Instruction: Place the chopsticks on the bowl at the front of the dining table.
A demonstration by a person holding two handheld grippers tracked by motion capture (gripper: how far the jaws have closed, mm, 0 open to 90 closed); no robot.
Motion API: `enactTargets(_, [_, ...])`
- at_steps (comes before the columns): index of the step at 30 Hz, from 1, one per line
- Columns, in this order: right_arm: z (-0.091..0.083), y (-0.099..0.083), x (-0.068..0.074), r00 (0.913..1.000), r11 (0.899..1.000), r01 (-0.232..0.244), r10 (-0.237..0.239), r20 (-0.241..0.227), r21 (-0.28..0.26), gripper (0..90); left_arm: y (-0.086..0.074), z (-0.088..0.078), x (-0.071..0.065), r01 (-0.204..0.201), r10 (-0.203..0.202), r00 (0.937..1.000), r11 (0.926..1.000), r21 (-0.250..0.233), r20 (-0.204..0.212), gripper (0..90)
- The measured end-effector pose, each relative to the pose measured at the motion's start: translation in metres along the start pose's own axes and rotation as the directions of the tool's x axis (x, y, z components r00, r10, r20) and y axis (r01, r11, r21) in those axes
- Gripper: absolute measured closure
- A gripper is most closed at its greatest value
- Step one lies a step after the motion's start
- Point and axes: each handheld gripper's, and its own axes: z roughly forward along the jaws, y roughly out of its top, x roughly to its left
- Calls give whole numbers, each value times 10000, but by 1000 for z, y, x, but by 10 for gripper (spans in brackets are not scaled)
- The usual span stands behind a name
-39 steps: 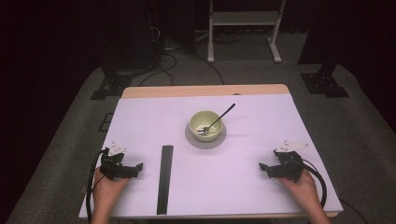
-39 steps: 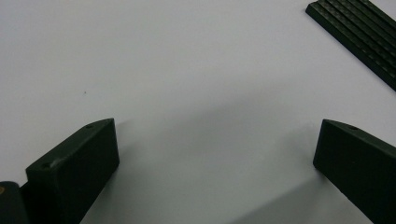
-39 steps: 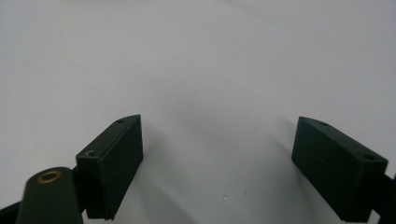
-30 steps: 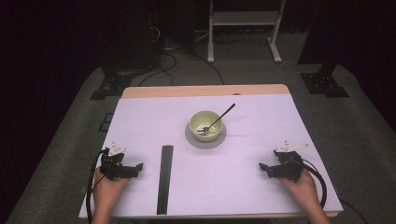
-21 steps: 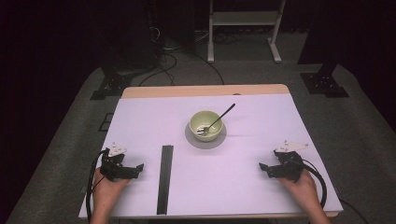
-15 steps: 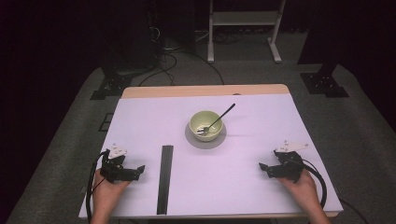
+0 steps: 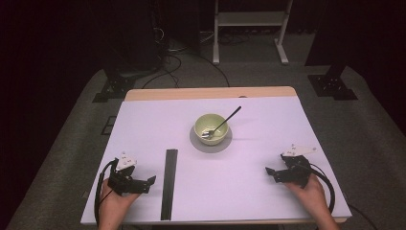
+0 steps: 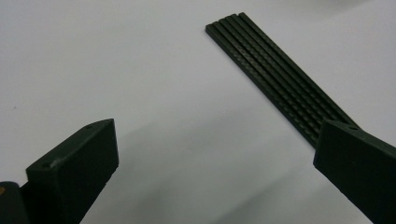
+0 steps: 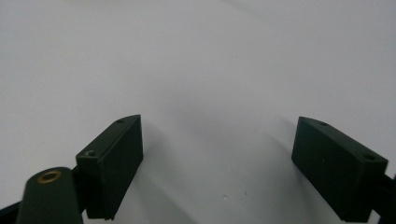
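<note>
- The left gripper (image 7: 149, 181) is drawn slightly nearer the table's near edge than a second ago.
- Its grey plate (image 7: 126, 161) is tilted a little differently, beside the black strip (image 7: 169, 183).

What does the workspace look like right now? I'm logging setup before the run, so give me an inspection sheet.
Surface: white table top, wooden strip along far edge.
Job's things: green bowl on grey mat, spoon resting in it; black ridged strip lying flat.
Clutter: nothing seen.
Grippers: left gripper open, empty, beside the strip; right gripper open, empty.
Cables: one loops from each gripper; more on the floor behind.
Surroundings: dark room, white frame, black stands.
</note>
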Motion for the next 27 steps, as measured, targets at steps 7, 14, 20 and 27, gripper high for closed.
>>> enactTargets(7, [0, 0, 0, 10000, 10000, 1, -1, 1, 1, 153, -2, -1, -16, -223, 222, 9997, 9997, 31, 112, 0])
enactTargets(14, [0, 0, 0, 10000, 10000, 4, -4, 4, 0, 153, -5, 6, -29, -655, 643, 9975, 9971, 392, 300, 0])
enactTargets(20, [0, 0, 0, 10000, 10000, 4, -4, 6, 1, 153, -8, 8, -34, -701, 684, 9971, 9961, 539, 320, 0])
enactTargets(27, [0, 0, 0, 10000, 10000, 5, -5, 6, 0, 153, -9, 9, -37, -796, 775, 9964, 9948, 635, 347, 0])
